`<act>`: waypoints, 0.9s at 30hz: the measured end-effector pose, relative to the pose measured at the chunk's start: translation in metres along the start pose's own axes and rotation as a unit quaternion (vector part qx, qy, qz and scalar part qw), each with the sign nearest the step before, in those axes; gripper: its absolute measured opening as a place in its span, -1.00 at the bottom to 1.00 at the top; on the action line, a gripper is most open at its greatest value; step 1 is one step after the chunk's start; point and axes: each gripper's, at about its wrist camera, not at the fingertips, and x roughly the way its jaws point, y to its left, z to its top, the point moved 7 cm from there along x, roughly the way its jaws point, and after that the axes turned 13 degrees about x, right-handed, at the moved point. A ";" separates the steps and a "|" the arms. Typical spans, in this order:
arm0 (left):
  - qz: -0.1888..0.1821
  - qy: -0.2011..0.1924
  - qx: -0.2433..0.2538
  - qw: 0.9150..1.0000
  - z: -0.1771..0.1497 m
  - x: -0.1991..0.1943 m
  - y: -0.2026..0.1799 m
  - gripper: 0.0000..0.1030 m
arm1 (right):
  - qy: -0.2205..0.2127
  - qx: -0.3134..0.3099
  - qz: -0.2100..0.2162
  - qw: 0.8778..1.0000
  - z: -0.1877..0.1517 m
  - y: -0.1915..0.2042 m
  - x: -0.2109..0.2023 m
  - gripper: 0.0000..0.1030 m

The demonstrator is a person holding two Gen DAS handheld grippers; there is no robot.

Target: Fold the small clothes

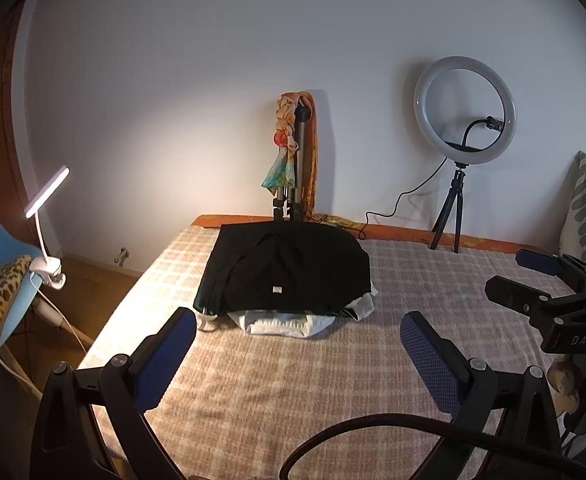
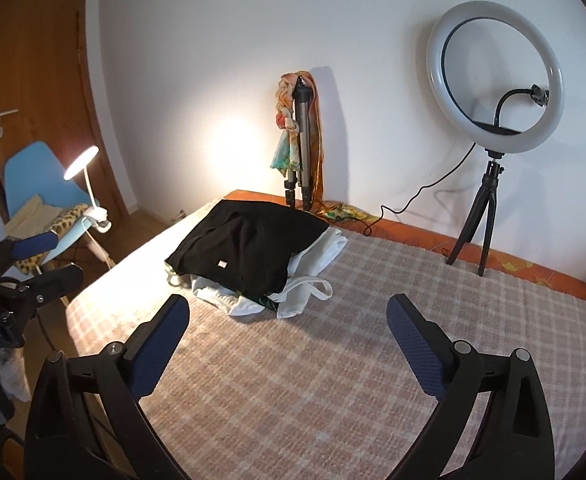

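Note:
A folded black garment [image 1: 289, 268] with a small white tag lies on top of a pile of white clothes [image 1: 289, 324] at the far side of the checked bed cover [image 1: 293, 380]. It also shows in the right wrist view [image 2: 245, 248], over white clothes [image 2: 313, 264]. My left gripper [image 1: 297, 328] is open and empty, held above the cover just short of the pile. My right gripper [image 2: 289, 312] is open and empty, near the pile's front edge. The right gripper also shows at the right in the left wrist view [image 1: 533, 276], and the left gripper at the left in the right wrist view [image 2: 49, 256].
A ring light on a small tripod [image 1: 465, 112] stands at the back right with its cable on the bed. A folded tripod with a coloured scarf [image 1: 293, 160] leans on the wall behind the pile. A clip lamp [image 1: 47, 192] on a blue chair [image 2: 41, 176] stands left of the bed.

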 end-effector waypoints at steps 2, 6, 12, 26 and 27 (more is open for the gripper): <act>0.006 -0.001 -0.002 1.000 -0.004 -0.005 -0.001 0.99 | -0.004 -0.002 0.000 1.000 -0.002 0.001 -0.005 0.96; 0.011 -0.004 -0.002 1.000 -0.011 -0.014 -0.006 0.99 | -0.016 -0.008 -0.005 1.000 -0.011 0.004 -0.015 0.97; 0.011 -0.004 -0.011 1.000 -0.021 -0.023 -0.008 0.99 | -0.016 -0.022 -0.007 1.000 -0.023 0.008 -0.022 0.97; 0.010 0.009 -0.020 1.000 -0.035 -0.025 -0.008 0.99 | -0.015 -0.012 -0.005 1.000 -0.032 0.006 -0.028 0.98; 0.010 0.008 -0.020 1.000 -0.035 -0.025 -0.008 0.99 | -0.015 -0.013 -0.006 1.000 -0.032 0.006 -0.028 0.98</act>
